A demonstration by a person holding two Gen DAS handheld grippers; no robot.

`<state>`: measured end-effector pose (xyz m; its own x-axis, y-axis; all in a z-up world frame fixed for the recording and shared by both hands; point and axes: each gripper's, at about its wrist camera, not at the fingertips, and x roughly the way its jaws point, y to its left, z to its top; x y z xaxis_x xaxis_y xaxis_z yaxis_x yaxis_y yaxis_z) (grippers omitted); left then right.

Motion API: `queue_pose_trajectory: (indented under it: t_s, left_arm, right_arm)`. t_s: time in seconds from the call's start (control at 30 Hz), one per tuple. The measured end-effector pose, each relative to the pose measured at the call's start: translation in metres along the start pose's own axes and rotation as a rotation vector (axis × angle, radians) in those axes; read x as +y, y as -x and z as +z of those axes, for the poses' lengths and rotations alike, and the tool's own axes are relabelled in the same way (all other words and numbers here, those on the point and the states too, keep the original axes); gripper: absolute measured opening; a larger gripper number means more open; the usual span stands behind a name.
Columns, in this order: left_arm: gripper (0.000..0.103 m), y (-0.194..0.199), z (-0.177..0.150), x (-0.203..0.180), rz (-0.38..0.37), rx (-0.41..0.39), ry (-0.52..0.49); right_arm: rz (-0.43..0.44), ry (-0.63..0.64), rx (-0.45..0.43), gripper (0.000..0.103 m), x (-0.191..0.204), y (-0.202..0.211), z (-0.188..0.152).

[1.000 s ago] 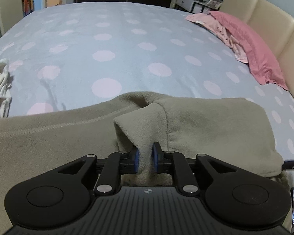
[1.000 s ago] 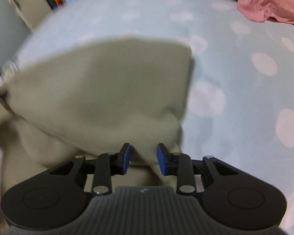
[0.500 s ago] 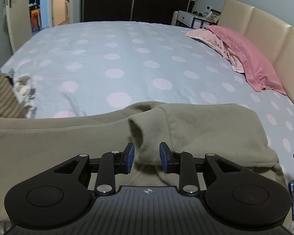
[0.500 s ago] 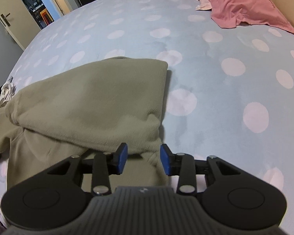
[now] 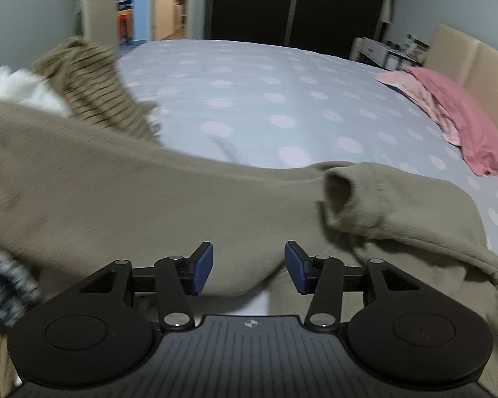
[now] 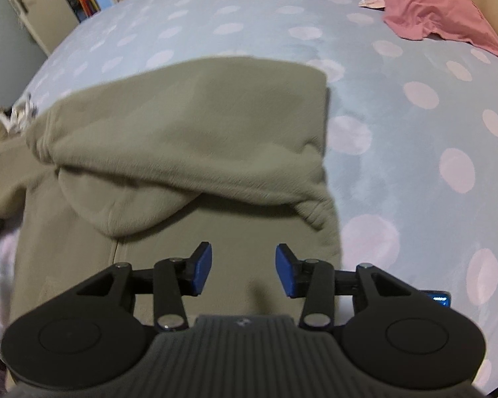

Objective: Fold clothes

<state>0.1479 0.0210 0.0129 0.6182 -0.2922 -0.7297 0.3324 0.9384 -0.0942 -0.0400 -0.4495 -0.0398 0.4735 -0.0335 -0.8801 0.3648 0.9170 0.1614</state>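
Both sets of fingers are spreading apart with nothing pinched between them: the left gripper (image 5: 245, 270) and right gripper (image 6: 244, 270) are hovering over the olive hoodie (image 6: 182, 132), apparently letting go so the fold can settle. The hoodie is lying on the dotted bed (image 6: 398, 116), its hood (image 6: 189, 122) folded down over the body and a sleeve cuff (image 5: 342, 195) laid across. Beyond it, a striped garment (image 5: 93, 83) is waiting, a pink pillow (image 5: 464, 126) farther off. A second earlier, both grippers were pinching the cloth; they are now backing away.

Fuzzy matt fleece garment (image 6: 189, 126), soft polka-dot cloth bedspread (image 5: 282, 99), smooth padded headboard (image 5: 474, 66), matt cloth pillowcase (image 5: 474, 132)
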Motion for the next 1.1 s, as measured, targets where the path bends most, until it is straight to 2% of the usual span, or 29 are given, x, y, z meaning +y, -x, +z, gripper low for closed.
queue_pose_trajectory:
  t_s: [0.27,0.47,0.53,0.7,0.9,1.03,1.1]
  left_arm:
    - [0.05,0.021,-0.008,0.059,0.091,-0.065,0.124]
    - [0.05,0.048,-0.004,0.085,0.186,-0.164,0.195]
    - [0.05,0.059,0.001,0.094,0.21,-0.172,0.219]
    - [0.051,0.082,0.006,0.129,0.284,-0.194,0.35]
    - [0.056,0.093,0.006,0.184,0.315,-0.244,0.534]
    - [0.055,0.083,0.007,0.202,0.257,-0.265,0.591]
    - [0.042,0.079,0.009,0.203,0.263,-0.278,0.571]
  right_arm:
    - [0.005,0.124,0.037,0.05,0.048,-0.018,-0.013]
    - [-0.007,0.167,0.053,0.051,0.065,-0.029,-0.009]
    - [-0.009,0.17,0.059,0.051,0.069,-0.033,-0.007]
    - [0.003,0.202,0.07,0.052,0.08,-0.04,-0.003]
    - [0.014,0.227,0.077,0.052,0.089,-0.046,-0.002]
    - [0.009,0.227,0.079,0.052,0.089,-0.046,-0.002]
    - [0.006,0.226,0.077,0.052,0.089,-0.045,-0.003]
